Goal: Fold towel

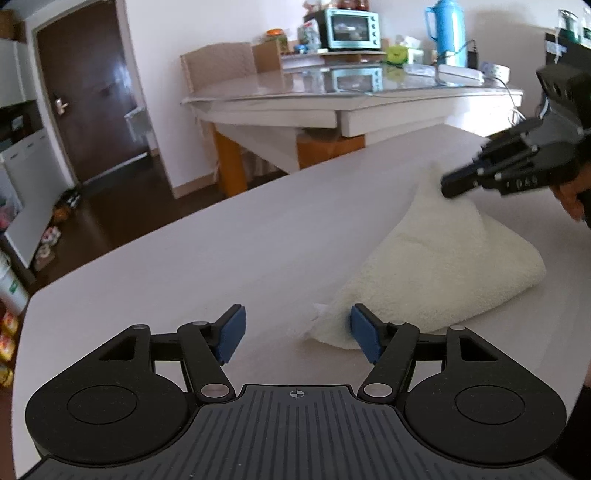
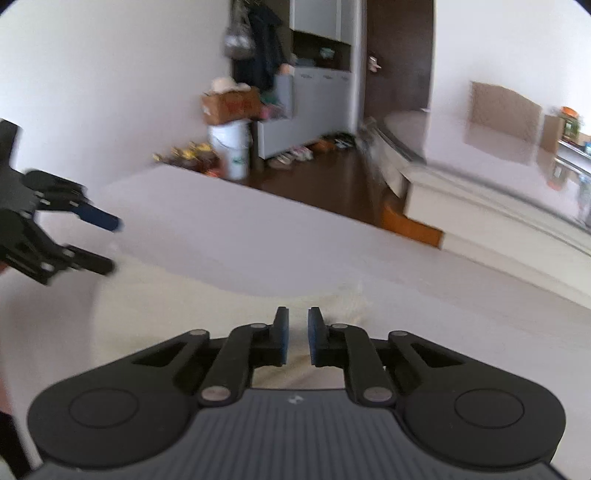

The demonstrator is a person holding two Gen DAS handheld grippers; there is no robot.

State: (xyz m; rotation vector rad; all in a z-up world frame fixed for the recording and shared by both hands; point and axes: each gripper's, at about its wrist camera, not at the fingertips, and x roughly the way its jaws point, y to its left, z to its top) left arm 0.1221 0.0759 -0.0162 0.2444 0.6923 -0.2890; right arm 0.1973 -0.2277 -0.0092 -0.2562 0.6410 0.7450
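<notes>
A cream towel (image 1: pixel 436 269) lies on the white table (image 1: pixel 184 280), one corner pulled up into a peak. My right gripper (image 1: pixel 448 186) is shut on that raised corner, seen from the side in the left wrist view. In the right wrist view the towel (image 2: pixel 184 314) spreads below its narrow jaws (image 2: pixel 297 332). My left gripper (image 1: pixel 297 332) is open and empty, its right pad touching the towel's near corner. It also shows in the right wrist view (image 2: pixel 110 243) at the left, open.
A glass-topped dining table (image 1: pixel 332 99) stands beyond, with a teal toaster oven (image 1: pixel 351 29), a blue thermos (image 1: pixel 447 29) and clutter. A dark door (image 1: pixel 85 85) is at the left. Shoes and a white bucket (image 2: pixel 231 147) are on the floor.
</notes>
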